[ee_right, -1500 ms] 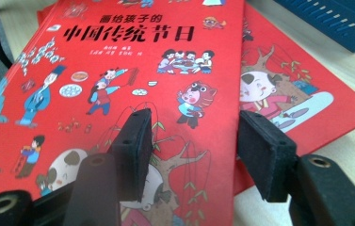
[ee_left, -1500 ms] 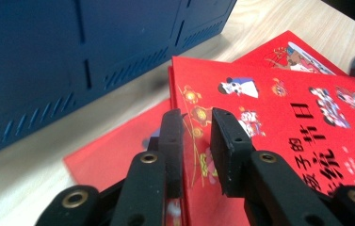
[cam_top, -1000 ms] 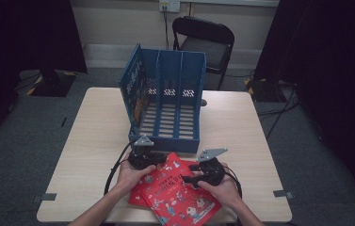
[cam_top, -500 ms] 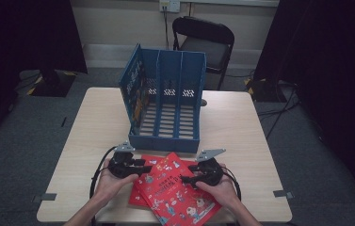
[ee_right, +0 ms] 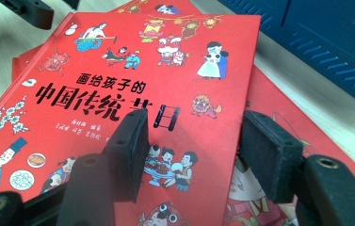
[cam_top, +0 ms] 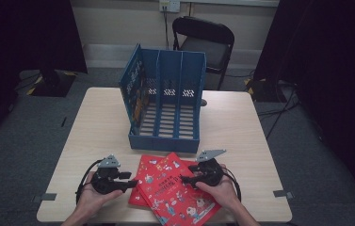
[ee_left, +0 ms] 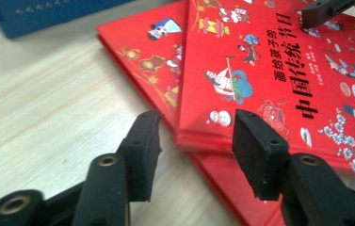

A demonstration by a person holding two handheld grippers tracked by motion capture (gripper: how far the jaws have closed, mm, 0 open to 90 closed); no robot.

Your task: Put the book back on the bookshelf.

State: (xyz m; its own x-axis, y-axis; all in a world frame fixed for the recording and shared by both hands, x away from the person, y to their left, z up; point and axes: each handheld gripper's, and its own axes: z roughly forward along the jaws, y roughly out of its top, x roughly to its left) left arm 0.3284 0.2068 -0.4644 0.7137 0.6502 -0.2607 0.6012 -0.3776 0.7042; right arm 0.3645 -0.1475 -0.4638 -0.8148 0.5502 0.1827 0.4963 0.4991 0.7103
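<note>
I see two glossy red hardcover picture books (cam_top: pixel 173 190) stacked askew on the pale wooden table (cam_top: pixel 95 127), just in front of a blue plastic three-slot file rack (cam_top: pixel 168 106). My left claw (cam_top: pixel 127 181) has just been opening; its jaws gape, empty, beside the books' left edge. My right claw (cam_top: pixel 184 173) hovers half-open over the top cover, seemingly not gripping it.

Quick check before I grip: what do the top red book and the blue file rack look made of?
Top red book: likely a hardcover, with a stiff flat board cover in glossy printed paper; soft glare shows and its edge is thick. Blue file rack: apparently moulded plastic, matte, with a slotted base and thin uniform dividers.
</note>
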